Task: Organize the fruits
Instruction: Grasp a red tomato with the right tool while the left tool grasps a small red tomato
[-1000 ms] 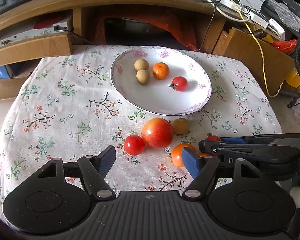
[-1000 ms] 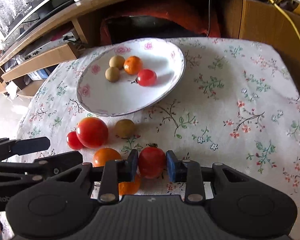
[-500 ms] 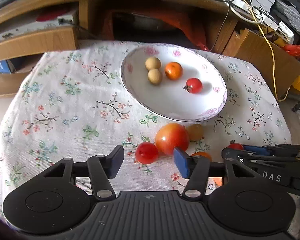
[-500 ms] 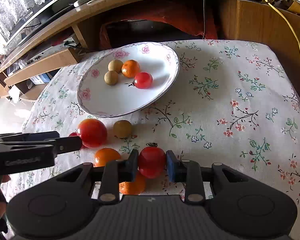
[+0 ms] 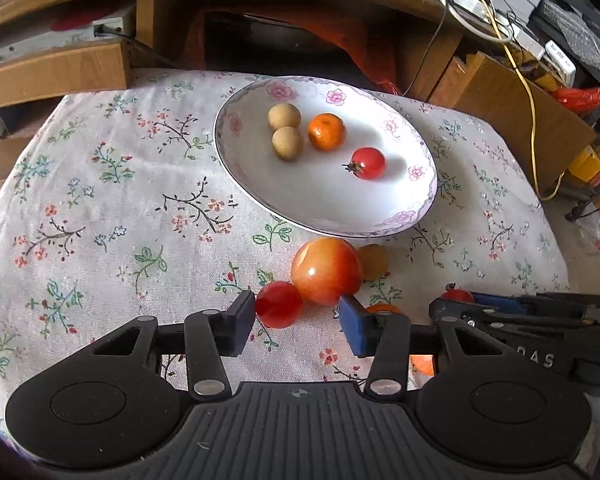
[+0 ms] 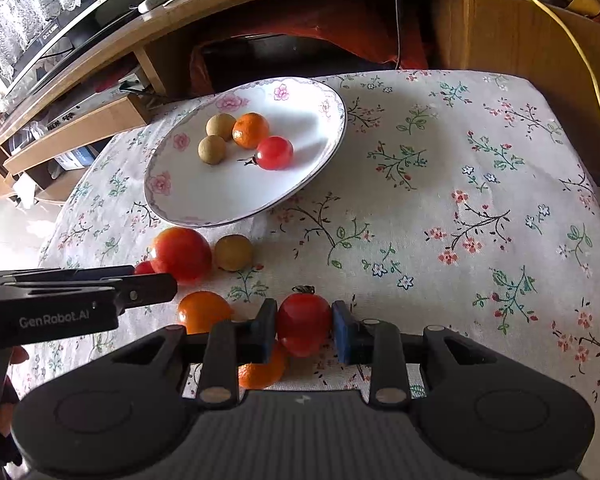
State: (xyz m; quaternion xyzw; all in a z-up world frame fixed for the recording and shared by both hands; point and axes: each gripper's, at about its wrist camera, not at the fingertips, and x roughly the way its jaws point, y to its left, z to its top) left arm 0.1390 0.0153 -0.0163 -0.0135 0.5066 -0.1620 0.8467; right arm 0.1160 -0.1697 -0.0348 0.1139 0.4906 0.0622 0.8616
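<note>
On the flowered tablecloth (image 5: pixel 112 216), largest to smallest:

Plate: a white plate (image 5: pixel 380 216) with a pink-flower rim sits toward the far side of the cloth, with four fruits in it.
Right gripper: the right gripper (image 6: pixel 304 330) is clamped on a red tomato (image 6: pixel 303 327), both blue pads pressing its sides, low over the cloth near the front edge.
Left gripper: the left gripper (image 5: pixel 297 322) has its jaws closing around a small red tomato (image 5: pixel 279 303); the left pad is at the fruit's side, while the right pad stands apart from it.
Big fruit: a large red-orange tomato (image 5: pixel 326 270) lies just in front of the plate, touching the small red tomato.
Oranges: one small orange (image 6: pixel 203 310) lies on the cloth between the two grippers; a second orange (image 6: pixel 260 372) is half hidden under the right gripper.
In the plate: two tan longans (image 5: pixel 286 130), one tangerine (image 5: pixel 326 131), one cherry tomato (image 5: pixel 367 163) with its stem.
Loose longan: a brownish longan (image 5: pixel 374 261) rests just beside the large tomato.
</note>
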